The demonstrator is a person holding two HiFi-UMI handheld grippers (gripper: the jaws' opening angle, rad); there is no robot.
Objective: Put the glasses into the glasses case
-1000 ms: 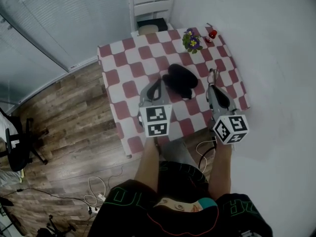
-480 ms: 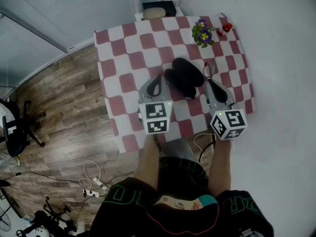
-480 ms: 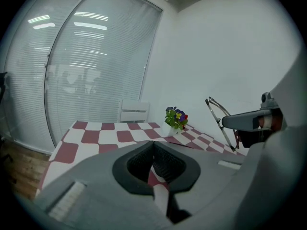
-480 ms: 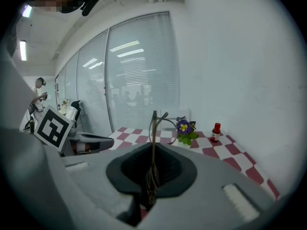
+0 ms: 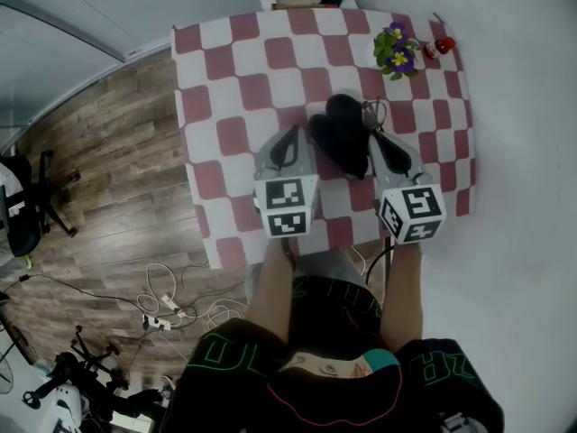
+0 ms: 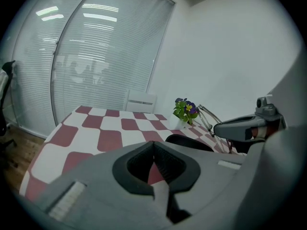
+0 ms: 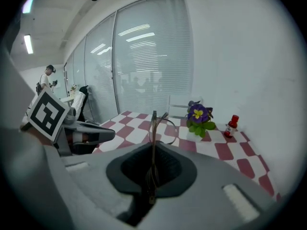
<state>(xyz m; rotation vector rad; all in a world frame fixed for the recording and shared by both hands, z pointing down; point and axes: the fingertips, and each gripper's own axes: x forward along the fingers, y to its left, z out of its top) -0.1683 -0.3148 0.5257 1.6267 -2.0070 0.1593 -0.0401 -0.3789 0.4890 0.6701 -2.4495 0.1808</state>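
Head view: right hand-held gripper, pinching thin wire-framed glasses, has sunk beside the black glasses case, insertion likely next; left hand-held gripper pressed together.

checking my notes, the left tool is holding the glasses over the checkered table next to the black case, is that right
No: the right tool, not the left, is holding the glasses over the checkered table next to the black case; the right gripper view shows it.

Glasses case on table between left tool and right tool, flowers behind
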